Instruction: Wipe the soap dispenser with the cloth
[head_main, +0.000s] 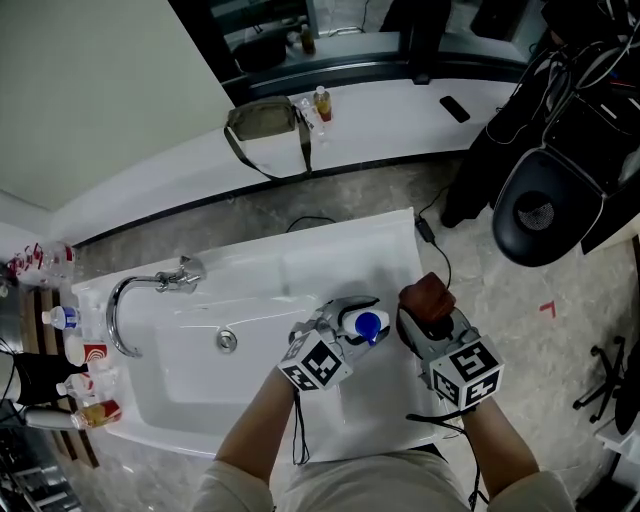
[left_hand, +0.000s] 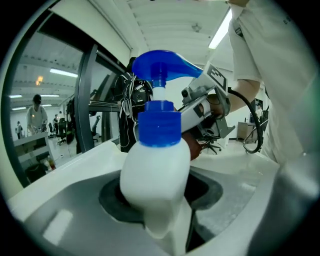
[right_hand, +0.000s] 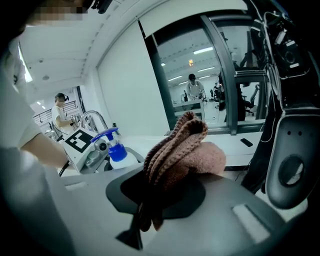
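A white soap dispenser (left_hand: 155, 185) with a blue pump top (head_main: 368, 325) is held upright over the basin's right side, my left gripper (head_main: 350, 322) shut on its body. The same bottle (right_hand: 116, 151) shows small at the left of the right gripper view. My right gripper (head_main: 428, 305) is shut on a bunched reddish-brown knitted cloth (right_hand: 181, 157), which sticks up from the jaws. In the head view the cloth (head_main: 428, 297) sits just right of the dispenser, a small gap apart.
A white sink (head_main: 200, 385) with a chrome tap (head_main: 150, 290) lies left of the grippers. Small bottles (head_main: 75, 350) stand along its left edge. A black chair (head_main: 545, 205) and cables are at the right. A counter (head_main: 380, 115) with a bag (head_main: 265, 120) runs behind.
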